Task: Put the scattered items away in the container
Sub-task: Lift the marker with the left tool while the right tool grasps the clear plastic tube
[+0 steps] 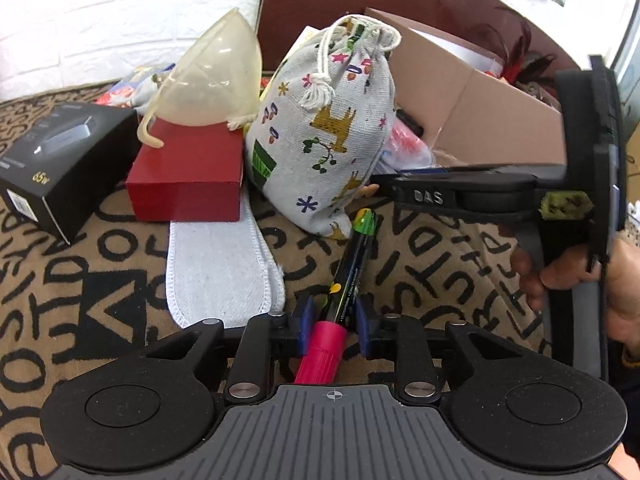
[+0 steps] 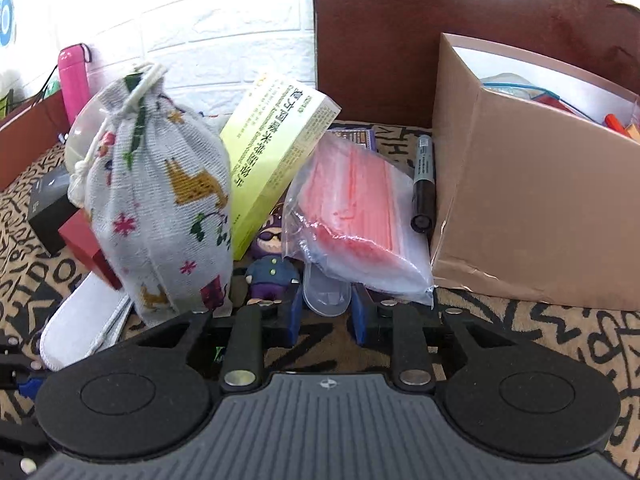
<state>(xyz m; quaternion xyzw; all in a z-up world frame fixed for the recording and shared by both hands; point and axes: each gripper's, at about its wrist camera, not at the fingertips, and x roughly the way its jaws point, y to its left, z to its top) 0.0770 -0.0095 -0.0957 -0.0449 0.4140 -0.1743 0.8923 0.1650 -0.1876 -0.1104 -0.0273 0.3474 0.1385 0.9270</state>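
My left gripper (image 1: 332,318) has its blue pads around a black marker with a pink cap (image 1: 344,284) that lies on the patterned cloth; the jaws look closed on it. A printed drawstring bag (image 1: 324,132) stands just beyond. The cardboard box (image 1: 492,120), the container, is at the far right. My right gripper (image 2: 326,314) is open, its pads on either side of a small clear plastic piece (image 2: 326,298) without touching it. Ahead of it lie a bag of red sheets (image 2: 352,216), a purple figurine (image 2: 272,268), and the box (image 2: 532,208) to the right.
A red box (image 1: 188,176), a black charger box (image 1: 60,156), a translucent cup (image 1: 216,76) and a white insole (image 1: 224,276) lie at left. A yellow-green carton (image 2: 276,152) and a black marker (image 2: 424,184) sit beside the box. The right gripper shows in the left view (image 1: 500,196).
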